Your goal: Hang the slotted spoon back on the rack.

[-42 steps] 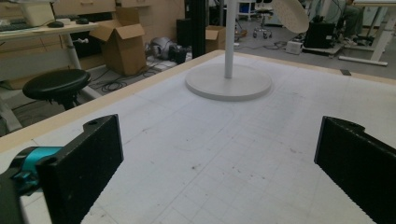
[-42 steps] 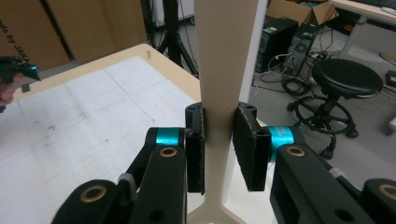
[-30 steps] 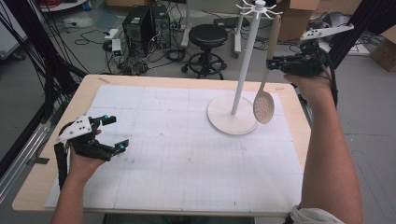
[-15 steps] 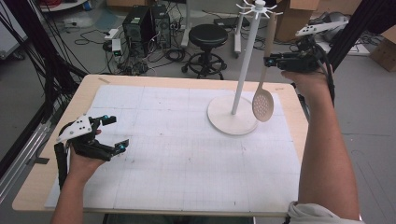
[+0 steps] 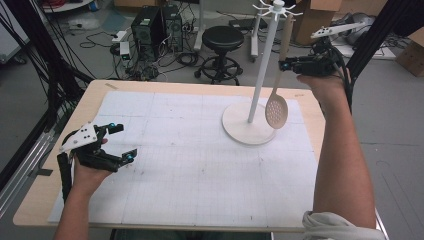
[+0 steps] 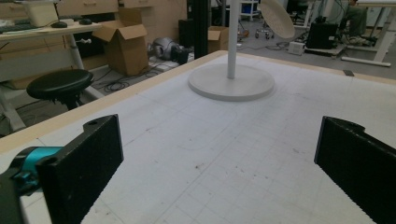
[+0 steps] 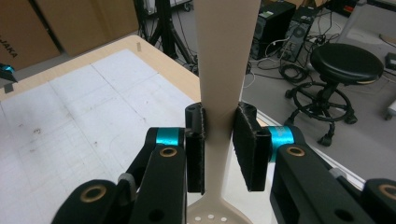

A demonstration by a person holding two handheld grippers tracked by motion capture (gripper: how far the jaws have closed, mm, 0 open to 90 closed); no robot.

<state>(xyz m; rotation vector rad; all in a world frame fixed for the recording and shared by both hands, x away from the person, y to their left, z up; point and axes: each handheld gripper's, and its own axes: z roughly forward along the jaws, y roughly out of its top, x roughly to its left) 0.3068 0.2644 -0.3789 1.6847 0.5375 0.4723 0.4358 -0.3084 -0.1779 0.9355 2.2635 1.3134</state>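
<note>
Table [image 5: 165, 87] with a white gridded mat [image 5: 200, 170] spreads under both hands. White rack [image 5: 260, 75] stands on its round base at the far right of the mat, well ahead of the left gripper [image 5: 120, 142], whose jaws are spread wide over bare mat, holding nothing. Right gripper [image 5: 286, 65] is raised beside the rack's pole, its jaws pinching the flat handle of the slotted spoon [image 5: 276, 110]; the perforated bowl hangs below the fingers [image 7: 196, 154], above the base's edge. Black stool [image 5: 222, 40] sits on the floor beyond the table.
</note>
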